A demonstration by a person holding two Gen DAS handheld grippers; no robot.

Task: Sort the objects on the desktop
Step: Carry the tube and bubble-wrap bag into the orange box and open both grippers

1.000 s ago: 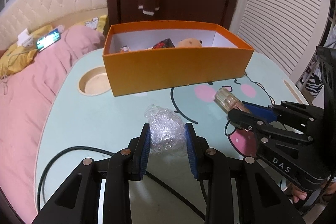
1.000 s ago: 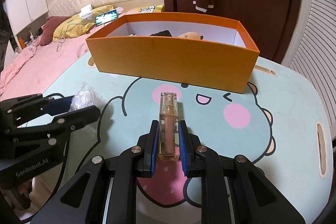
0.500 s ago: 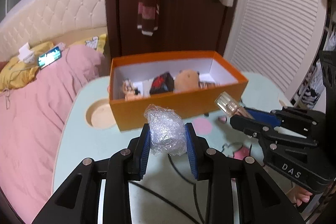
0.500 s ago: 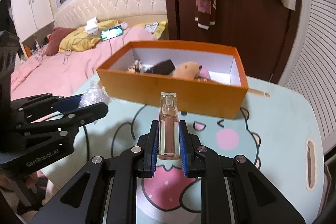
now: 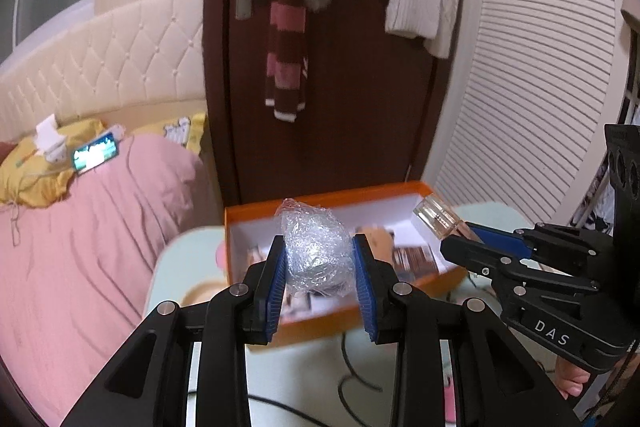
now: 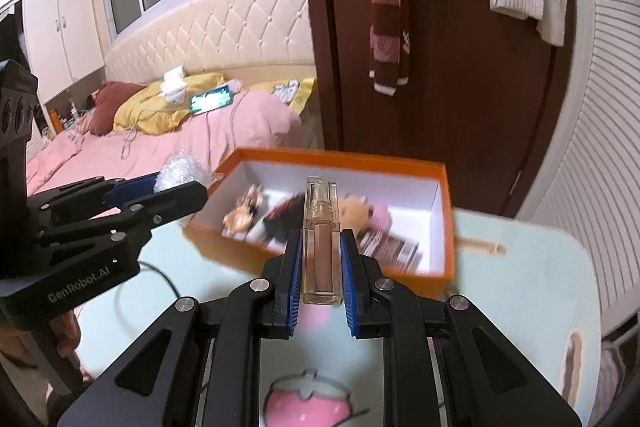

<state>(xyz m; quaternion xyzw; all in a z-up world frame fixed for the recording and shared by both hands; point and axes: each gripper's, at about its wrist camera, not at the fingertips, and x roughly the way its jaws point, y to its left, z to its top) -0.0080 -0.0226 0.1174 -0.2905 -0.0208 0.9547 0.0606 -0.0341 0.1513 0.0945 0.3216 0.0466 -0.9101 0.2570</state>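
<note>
My left gripper [image 5: 320,247] is shut on a crumpled ball of clear plastic wrap [image 5: 316,251], held in the air in front of the orange box [image 5: 320,327]. My right gripper [image 6: 321,247] is shut on a clear lip gloss tube [image 6: 321,239] with pinkish-brown fill, its cap pointing toward the orange box [image 6: 436,267]. In the left wrist view the right gripper [image 5: 460,239] hangs at the right with the tube's cap [image 5: 436,217] over the box. In the right wrist view the left gripper [image 6: 172,187] and its plastic wrap [image 6: 178,171] hang at the left of the box.
The box holds a plush toy [image 6: 356,211], a small figure [image 6: 244,207], a dark packet [image 6: 284,219] and a patterned flat pack [image 6: 388,247]. It stands on a mint cartoon table [image 6: 520,287]. A black cable [image 5: 352,379] crosses the table. A pink bed [image 5: 80,247] lies left; a door [image 5: 360,107] stands behind.
Both grippers rose from the table with their objects and tilted up, so the box now sits lower and smaller in both views and its inside shows.
</note>
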